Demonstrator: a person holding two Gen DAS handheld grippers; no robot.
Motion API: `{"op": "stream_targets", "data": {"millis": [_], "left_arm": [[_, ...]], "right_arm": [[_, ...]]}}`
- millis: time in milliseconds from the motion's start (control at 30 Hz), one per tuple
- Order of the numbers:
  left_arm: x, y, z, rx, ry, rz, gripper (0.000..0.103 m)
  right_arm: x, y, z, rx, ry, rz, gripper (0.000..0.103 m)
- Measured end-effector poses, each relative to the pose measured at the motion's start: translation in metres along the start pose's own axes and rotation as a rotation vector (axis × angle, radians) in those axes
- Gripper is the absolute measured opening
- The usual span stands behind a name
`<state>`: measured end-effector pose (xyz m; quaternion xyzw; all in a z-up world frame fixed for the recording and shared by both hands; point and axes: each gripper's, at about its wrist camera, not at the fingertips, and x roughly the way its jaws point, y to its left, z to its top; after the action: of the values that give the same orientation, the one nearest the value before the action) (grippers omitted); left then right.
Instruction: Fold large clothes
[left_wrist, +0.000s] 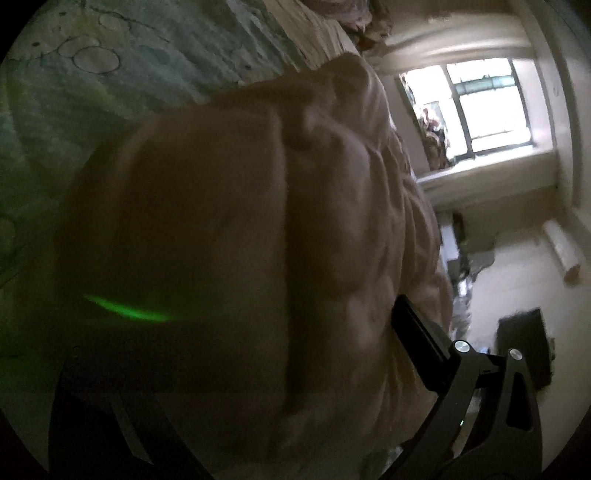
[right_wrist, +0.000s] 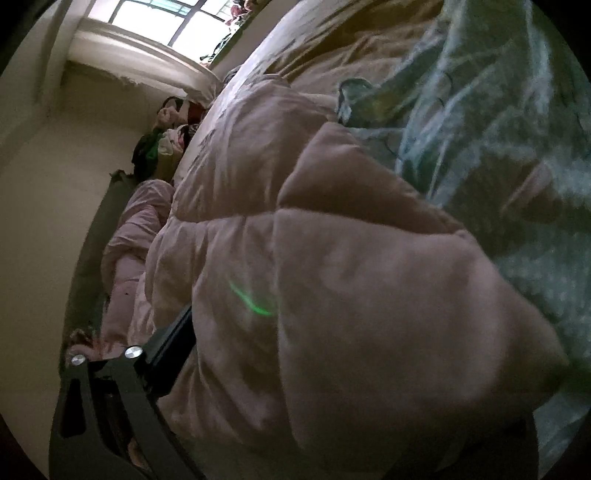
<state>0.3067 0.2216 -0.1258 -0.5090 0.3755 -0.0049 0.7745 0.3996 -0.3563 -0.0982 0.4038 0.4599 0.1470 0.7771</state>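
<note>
Puffy pink quilted fabric, a padded coat (left_wrist: 229, 229) by the look of its stitched panels, fills nearly all of what we see from the left wrist, bulging right up against the lens. Our left tongs (left_wrist: 258, 369) are wrapped by it: one black finger (left_wrist: 417, 343) shows along the right side of the bulge, pressed against the cloth, and the other is only a dark shape low on the left. The coat sits between them, but we cannot tell whether the pads squeeze it or merely flank it.

From the right wrist the same coat (right_wrist: 332, 288) swells between our right tongs (right_wrist: 332, 369). One finger (right_wrist: 173, 354) lies along its left flank, touching the fabric; the far finger is a dark edge at the lower right. These tongs stand wide around the thick bundle, and again we cannot say if they grip it.

Beyond the tongs, the coat lies on a bed, over a teal patterned bedspread (left_wrist: 110, 74) that also runs along the right of the right-wrist view (right_wrist: 498, 166). More pink cloth trails toward a heap of clothes (right_wrist: 166, 140) against the wall. Farther off, a bright window (left_wrist: 487, 110) shows from both wrists (right_wrist: 155, 18).
</note>
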Motion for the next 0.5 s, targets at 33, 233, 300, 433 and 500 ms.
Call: {"op": "stream_targets", "data": {"millis": [33, 233, 300, 433, 500], "left_arm": [[0.0, -0.002, 0.0, 0.01, -0.004, 0.012, 0.094], [-0.013, -0.048, -0.006, 0.25, -0.044, 0.109, 0.047], [-0.019, -0.075, -0.011, 0.383, -0.061, 0.156, 0.04], [-0.024, -0.11, -0.018, 0.516, -0.088, 0.188, 0.034], [-0.03, -0.12, -0.02, 0.541, -0.098, 0.187, 0.034]], "right_arm": [[-0.001, 0.006, -0.002, -0.034, -0.006, -0.025, 0.077], [-0.013, 0.054, -0.013, -0.284, -0.063, -0.168, 0.045], [-0.016, 0.074, -0.019, -0.383, -0.085, -0.236, 0.04], [-0.021, 0.099, -0.029, -0.5, -0.113, -0.321, 0.037], [-0.021, 0.101, -0.028, -0.498, -0.108, -0.352, 0.037]]}}
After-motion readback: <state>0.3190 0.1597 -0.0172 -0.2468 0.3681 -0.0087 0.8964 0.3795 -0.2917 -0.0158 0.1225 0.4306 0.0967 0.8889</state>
